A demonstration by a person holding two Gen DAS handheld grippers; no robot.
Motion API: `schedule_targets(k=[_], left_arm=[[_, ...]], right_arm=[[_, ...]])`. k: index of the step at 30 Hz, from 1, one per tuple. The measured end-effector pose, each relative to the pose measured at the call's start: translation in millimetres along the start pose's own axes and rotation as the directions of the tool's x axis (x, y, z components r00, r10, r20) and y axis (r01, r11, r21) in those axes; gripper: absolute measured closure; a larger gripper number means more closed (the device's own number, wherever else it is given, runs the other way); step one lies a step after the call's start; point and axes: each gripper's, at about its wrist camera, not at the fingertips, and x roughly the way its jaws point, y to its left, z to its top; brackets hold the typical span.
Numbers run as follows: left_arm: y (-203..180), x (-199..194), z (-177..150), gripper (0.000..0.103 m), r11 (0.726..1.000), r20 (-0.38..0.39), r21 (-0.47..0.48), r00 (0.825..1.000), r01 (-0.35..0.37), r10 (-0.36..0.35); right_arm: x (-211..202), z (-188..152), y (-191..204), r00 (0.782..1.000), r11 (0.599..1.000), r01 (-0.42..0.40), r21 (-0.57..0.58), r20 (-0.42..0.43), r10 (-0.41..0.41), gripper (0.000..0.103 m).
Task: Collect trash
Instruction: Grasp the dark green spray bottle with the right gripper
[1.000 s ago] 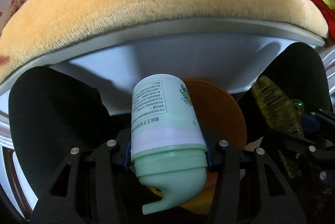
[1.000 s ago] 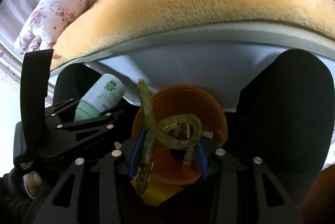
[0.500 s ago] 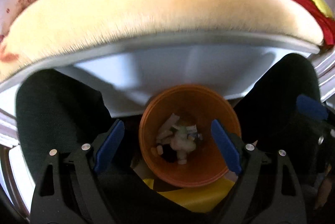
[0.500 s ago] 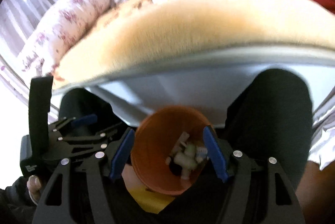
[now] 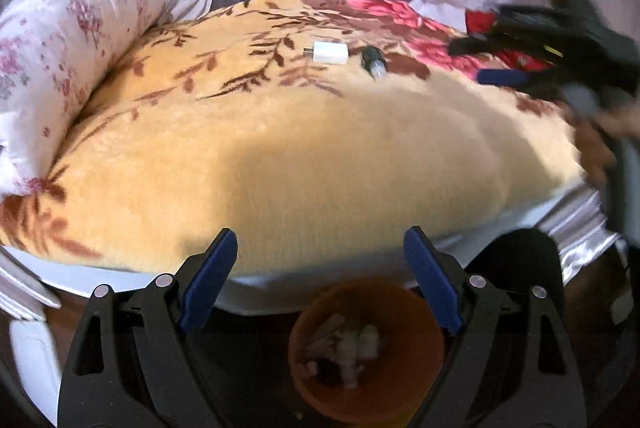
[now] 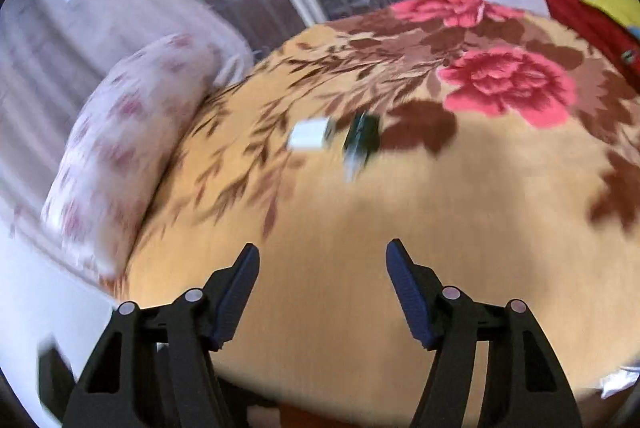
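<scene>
**Both tongs empty above the bed, trash bin below**

The left gripper (image 5: 316, 264) hangs spread wide and empty over the near edge of the plush floral blanket (image 5: 320, 156). Just beneath it stands the orange bin (image 5: 366, 384), scraps inside. The right gripper (image 6: 322, 276), likewise released, faces a white charger plug (image 6: 307, 135) and a small dark bottle (image 6: 360, 138) lying side by side farther across the bed.

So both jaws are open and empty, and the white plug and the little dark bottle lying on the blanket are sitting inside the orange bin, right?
Not quite. The white plug and the little dark bottle lie on the blanket, well apart from the orange bin, which stands on the floor below the bed edge, as the left wrist view shows. Both jaws are indeed open and empty.
</scene>
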Motion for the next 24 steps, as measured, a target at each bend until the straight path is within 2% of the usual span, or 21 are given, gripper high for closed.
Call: schedule_targets(k=[3, 6, 11, 14, 19, 21, 24], left_arm=[[4.4, 11.3, 2.7, 0.020, 1.000, 0.003, -0.014, 1.000, -0.007, 0.007], [13.0, 19.0, 1.2, 0.020, 0.999, 0.004, -0.018, 1.000, -0.028, 0.028], [27.0, 23.8, -3.2, 0.020, 0.998, 0.001, -0.057, 1.000, 0.009, -0.009], [33.0, 23.5, -6.3, 0.020, 0.997, 0.011, -0.068, 1.000, 0.021, -0.020], [33.4, 19.3, -11.0, 0.020, 0.997, 0.037, -0.064, 0.999, 0.036, -0.034], [31.6, 19.3, -12.1, 0.020, 0.998, 0.037, -0.055, 0.999, 0.029, -0.027], [30.4, 18.9, -12.0, 0.020, 0.998, 0.035, -0.054, 0.999, 0.020, -0.019]], right_arm=[[42.9, 42.7, -5.9, 0.997, 0.997, 0.080, 0.020, -0.022, -0.080, 0.038], [81.2, 70.4, -14.5, 0.989, 0.990, 0.129, 0.064, -0.074, -0.125, 0.038], [129.8, 91.4, -22.5, 0.972, 0.972, 0.187, 0.141, -0.169, -0.163, 0.038], [147.7, 96.5, -22.3, 0.958, 0.960, 0.231, 0.161, -0.209, -0.195, 0.044], [168.1, 102.9, -14.0, 0.924, 0.940, 0.323, 0.113, -0.252, -0.287, 0.050], [176.0, 101.6, -7.3, 0.900, 0.925, 0.376, 0.052, -0.257, -0.351, 0.055], [177.3, 93.1, 7.1, 0.885, 0.907, 0.420, -0.043, -0.200, -0.419, 0.063]])
